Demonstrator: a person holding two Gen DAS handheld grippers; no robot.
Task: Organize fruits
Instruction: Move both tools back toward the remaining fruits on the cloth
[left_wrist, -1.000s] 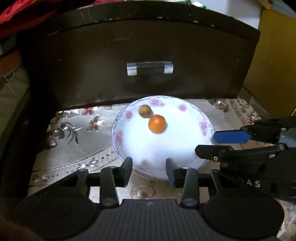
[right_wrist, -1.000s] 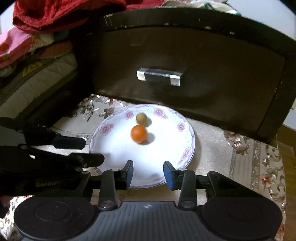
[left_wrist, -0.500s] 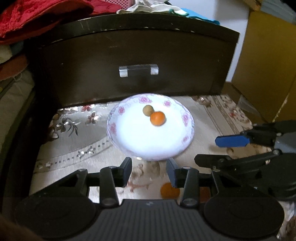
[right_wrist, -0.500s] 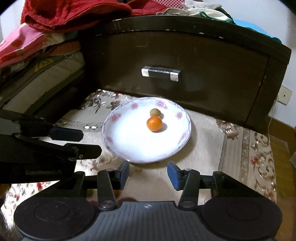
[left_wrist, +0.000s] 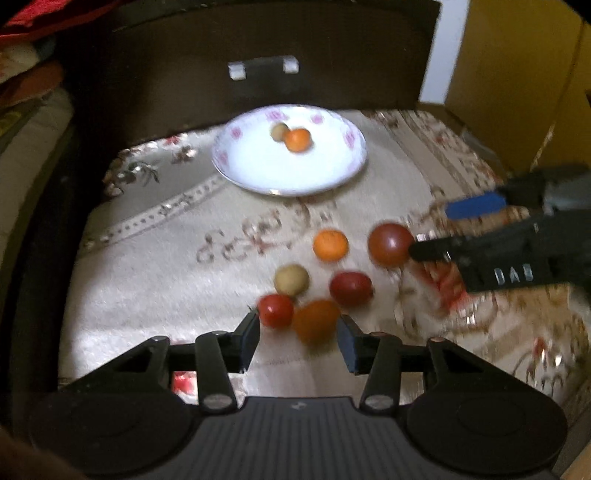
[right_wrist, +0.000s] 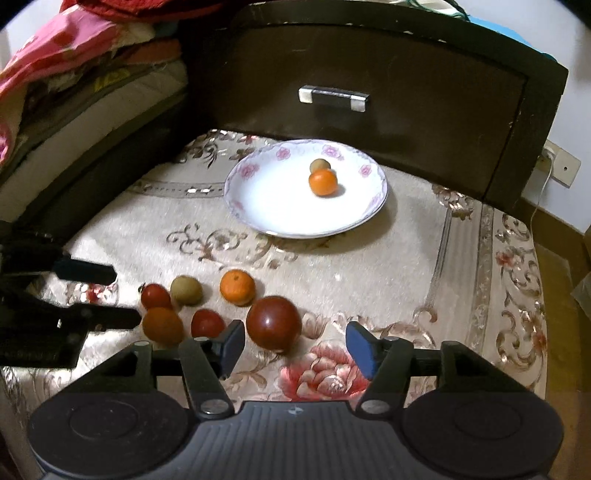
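A white floral plate holds a small orange and a tan fruit; it also shows in the left wrist view. Several loose fruits lie on the cloth in front of it. My right gripper is open, with a large dark red tomato just ahead between the fingertips. My left gripper is open, with an orange fruit and a small red tomato at its tips. A tan fruit, an orange and a red tomato lie beyond.
A dark wooden drawer front with a metal handle stands behind the plate. Folded bedding is stacked at the left. A yellow box stands at the right. The surface is a patterned beige cloth.
Both grippers have pulled back from the plate toward the near side, so the loose fruits on the cloth have come into view. Both stay open.
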